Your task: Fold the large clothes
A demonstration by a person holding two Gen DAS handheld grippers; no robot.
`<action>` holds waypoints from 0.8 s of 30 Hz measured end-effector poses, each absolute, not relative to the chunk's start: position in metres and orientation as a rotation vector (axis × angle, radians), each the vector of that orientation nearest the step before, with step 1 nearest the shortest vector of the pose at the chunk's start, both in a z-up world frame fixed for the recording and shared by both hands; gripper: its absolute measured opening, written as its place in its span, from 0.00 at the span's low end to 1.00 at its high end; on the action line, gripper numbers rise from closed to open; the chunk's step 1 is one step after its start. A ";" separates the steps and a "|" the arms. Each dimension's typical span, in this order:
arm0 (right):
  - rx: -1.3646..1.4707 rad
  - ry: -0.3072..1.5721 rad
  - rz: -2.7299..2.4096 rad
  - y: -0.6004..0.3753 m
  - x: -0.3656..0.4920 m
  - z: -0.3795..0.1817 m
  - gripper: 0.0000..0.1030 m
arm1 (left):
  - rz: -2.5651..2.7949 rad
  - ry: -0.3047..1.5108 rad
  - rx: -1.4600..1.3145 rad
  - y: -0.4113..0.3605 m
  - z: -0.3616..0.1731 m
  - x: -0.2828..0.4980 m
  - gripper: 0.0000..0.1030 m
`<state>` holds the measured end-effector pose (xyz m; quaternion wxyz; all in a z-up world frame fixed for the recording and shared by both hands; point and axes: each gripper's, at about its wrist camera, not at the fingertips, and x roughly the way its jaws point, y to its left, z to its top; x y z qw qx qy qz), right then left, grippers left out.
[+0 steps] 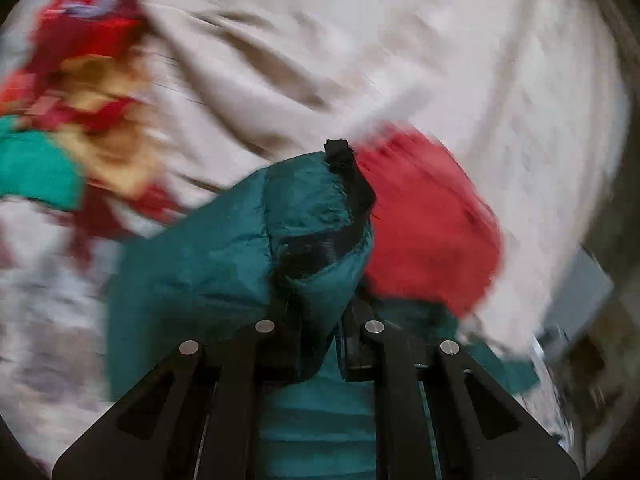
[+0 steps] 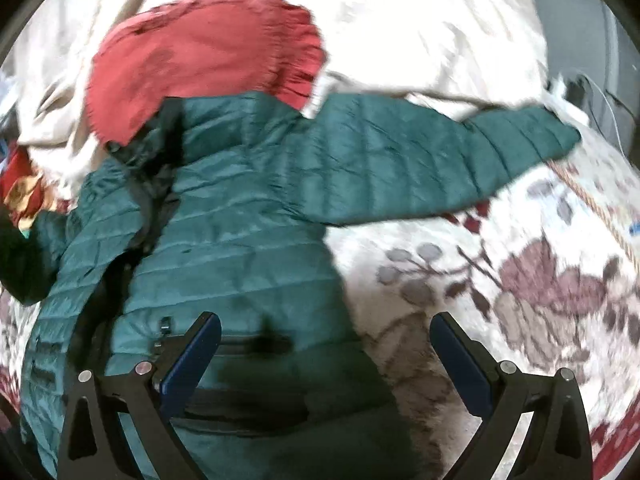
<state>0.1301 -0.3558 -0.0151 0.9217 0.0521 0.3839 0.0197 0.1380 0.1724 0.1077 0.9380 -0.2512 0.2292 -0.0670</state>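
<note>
Floral bedspread (image 2: 540, 280), cream with dull red and grey leaves, forms the working surface in the right wrist view. Nearest the camera, the right gripper (image 2: 326, 356) hovers with its blue-padded fingers (image 2: 192, 356) spread wide and holding nothing, the left finger over the hem of the teal quilted jacket (image 2: 248, 216), the right finger over bare bedspread. The jacket lies front up, one sleeve (image 2: 460, 148) stretched out to the far right. Beyond its collar lies a red garment (image 2: 200, 52) on a cream sheet (image 2: 420, 32). In the left wrist view, blurred by motion, the left gripper (image 1: 320, 344) has its fingers drawn together on a bunched fold of the jacket (image 1: 224, 260), with black trim (image 1: 352, 176) just beyond; far left is a red and yellow cloth (image 1: 92, 80).
</note>
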 end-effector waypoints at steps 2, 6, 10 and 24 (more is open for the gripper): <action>0.135 0.831 0.008 -0.360 0.136 -0.026 1.00 | -0.222 0.525 -0.491 0.124 0.094 0.163 0.11; 0.140 0.891 -0.011 -0.354 0.147 -0.042 1.00 | -0.323 0.677 -0.466 0.040 0.043 0.212 0.11; 0.114 0.906 0.019 -0.348 0.150 -0.045 1.00 | -0.400 0.791 -0.453 -0.020 0.001 0.245 0.11; 0.212 0.948 0.035 -0.356 0.160 -0.056 1.00 | -0.621 0.995 -0.503 -0.097 -0.033 0.274 0.51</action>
